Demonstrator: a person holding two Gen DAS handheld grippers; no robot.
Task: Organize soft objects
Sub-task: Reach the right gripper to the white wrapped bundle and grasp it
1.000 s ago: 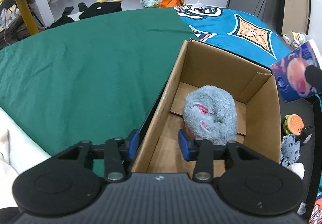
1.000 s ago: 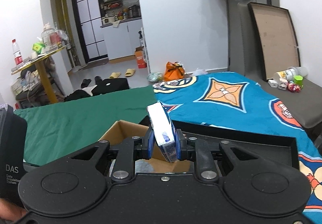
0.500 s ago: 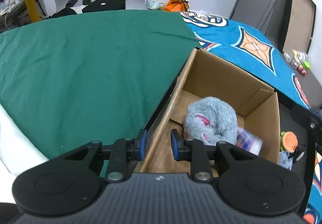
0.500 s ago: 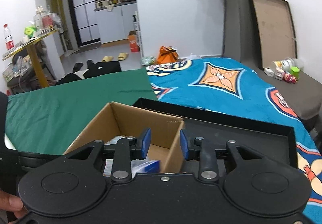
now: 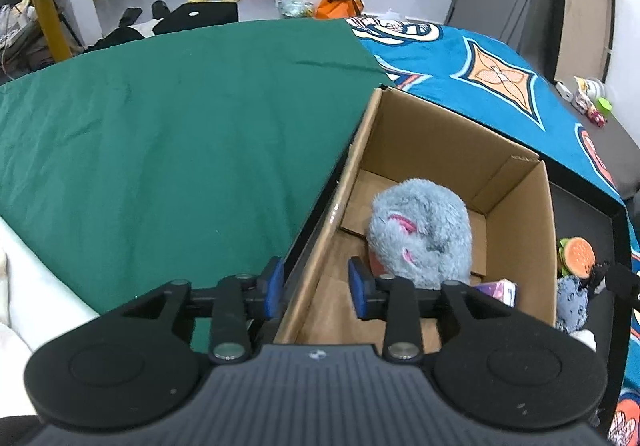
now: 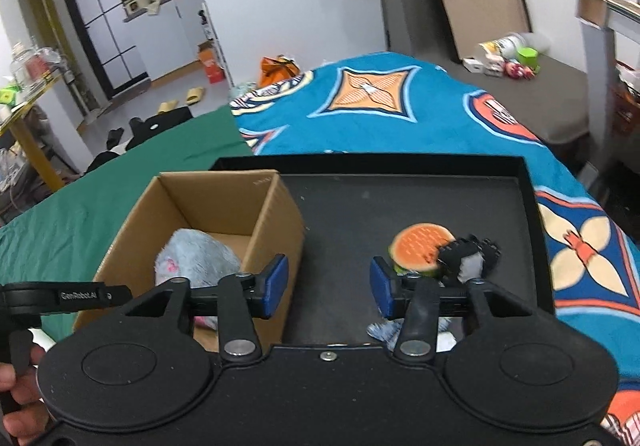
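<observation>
We've got the big black tray spread over the bed, and the cardboard box stands in its left part. Down in the box sits the grey fluffy toy, with a small purple packet tucked just beside it at the near corner.

Our left gripper straddles the box's near left wall, one finger outside and one inside. Its jaws are opening, and the pads don't press on the cardboard as far as we can see.

Now the right gripper: its jaws are opening too, spread with nothing between them, only bare tray floor.

Here's what matters. The burger toy lies on the tray to the right of the box, ahead and to the right of our right fingers, touching a small black-and-grey soft piece. A pale blue plush peeks out below them. The burger is roundish, so we see no long axis to line up with. Our right hand is clearly nearer, so we'd swing it right and forward to pick the burger up.
</observation>
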